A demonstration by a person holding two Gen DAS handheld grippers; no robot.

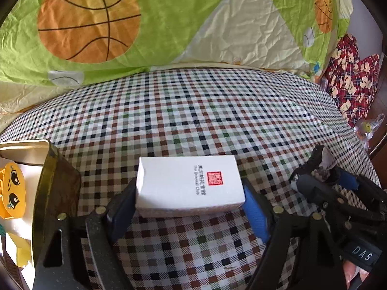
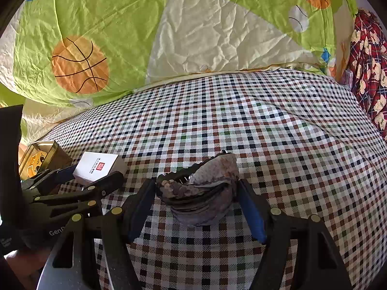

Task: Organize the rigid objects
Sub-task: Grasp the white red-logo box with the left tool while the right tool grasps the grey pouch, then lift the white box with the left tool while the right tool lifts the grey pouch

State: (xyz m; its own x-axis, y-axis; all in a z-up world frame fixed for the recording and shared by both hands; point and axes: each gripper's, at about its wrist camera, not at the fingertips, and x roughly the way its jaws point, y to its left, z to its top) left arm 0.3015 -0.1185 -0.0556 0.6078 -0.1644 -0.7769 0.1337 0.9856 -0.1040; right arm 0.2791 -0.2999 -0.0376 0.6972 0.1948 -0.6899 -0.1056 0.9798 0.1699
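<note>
My left gripper (image 1: pixel 189 193) is shut on a white box (image 1: pixel 188 183) with a red stamp and black lettering, held just over the checked bedsheet; the box also shows in the right wrist view (image 2: pixel 96 165). My right gripper (image 2: pixel 197 193) is shut on a dark grey-brown shell-like object (image 2: pixel 200 193) with rough, flaky edges. The right gripper with the shell shows at the right of the left wrist view (image 1: pixel 321 169). An open metal tin (image 1: pixel 48 169) stands at the left, beside the left gripper, with a yellow cartoon-face item (image 1: pixel 12 191) inside.
The checked sheet (image 1: pixel 193 111) covers the bed. A green and cream quilt (image 1: pixel 169 24) with basketball prints is piled along the back. A red patterned cloth (image 1: pixel 350 77) and a plastic bag (image 1: pixel 367 128) lie at the far right edge.
</note>
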